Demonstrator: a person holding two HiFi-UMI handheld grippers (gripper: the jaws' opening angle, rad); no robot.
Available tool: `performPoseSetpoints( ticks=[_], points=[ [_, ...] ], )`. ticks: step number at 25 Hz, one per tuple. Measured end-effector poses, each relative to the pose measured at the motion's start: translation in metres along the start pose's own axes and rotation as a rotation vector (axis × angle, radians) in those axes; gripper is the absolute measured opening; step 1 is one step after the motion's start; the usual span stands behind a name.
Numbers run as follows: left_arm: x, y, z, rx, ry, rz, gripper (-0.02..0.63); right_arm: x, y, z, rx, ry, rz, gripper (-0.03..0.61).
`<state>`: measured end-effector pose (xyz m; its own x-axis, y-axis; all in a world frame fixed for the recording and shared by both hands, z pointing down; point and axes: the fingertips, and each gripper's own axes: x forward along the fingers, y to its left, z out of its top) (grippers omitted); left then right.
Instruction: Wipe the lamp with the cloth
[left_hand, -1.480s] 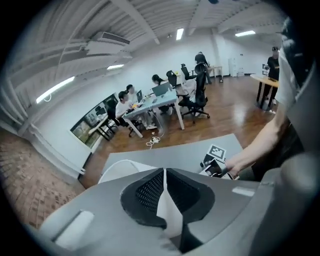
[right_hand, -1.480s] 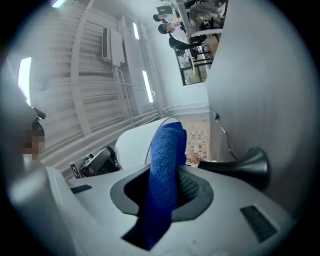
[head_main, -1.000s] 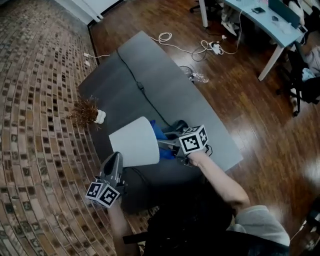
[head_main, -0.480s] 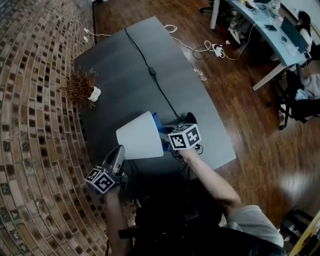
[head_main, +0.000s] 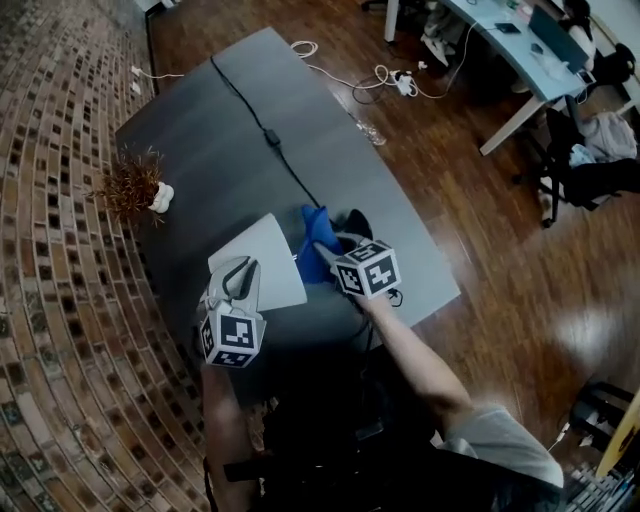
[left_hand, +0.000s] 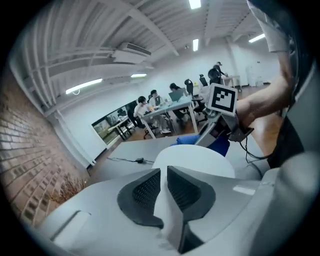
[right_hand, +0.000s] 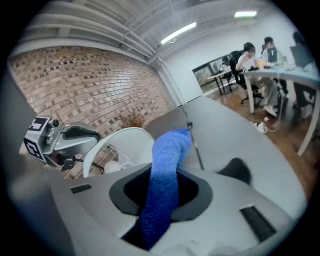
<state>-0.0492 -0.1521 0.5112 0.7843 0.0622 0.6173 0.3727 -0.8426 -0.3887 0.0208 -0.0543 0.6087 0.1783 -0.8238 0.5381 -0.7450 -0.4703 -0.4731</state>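
Right gripper (right_hand: 161, 186) clamps the cloth (right_hand: 169, 152); left gripper (left_hand: 164, 186), jaws just easing wider, pinches the lamp shade (left_hand: 196, 160).

White lamp (head_main: 262, 264) tilted — blue cloth (head_main: 316, 246) alongside.

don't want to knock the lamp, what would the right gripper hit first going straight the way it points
Probably the table, near the black cord. The right gripper, shut on the blue cloth, points down at its dark top; the lampshade sits left of that line, though depth is unclear.
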Motion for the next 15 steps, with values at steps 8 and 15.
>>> performPoseSetpoints(
  ticks=[8,15],
  points=[
    [0.000,0.001,-0.004,0.004,-0.040,0.032,0.025,0.029,0.066,0.013,0.005,-0.016,0.204,0.081],
    [-0.001,-0.006,-0.003,0.030,-0.053,0.050,0.021,0.008,-0.007,-0.003,-0.146,0.072,-0.073,0.083]
  ],
)
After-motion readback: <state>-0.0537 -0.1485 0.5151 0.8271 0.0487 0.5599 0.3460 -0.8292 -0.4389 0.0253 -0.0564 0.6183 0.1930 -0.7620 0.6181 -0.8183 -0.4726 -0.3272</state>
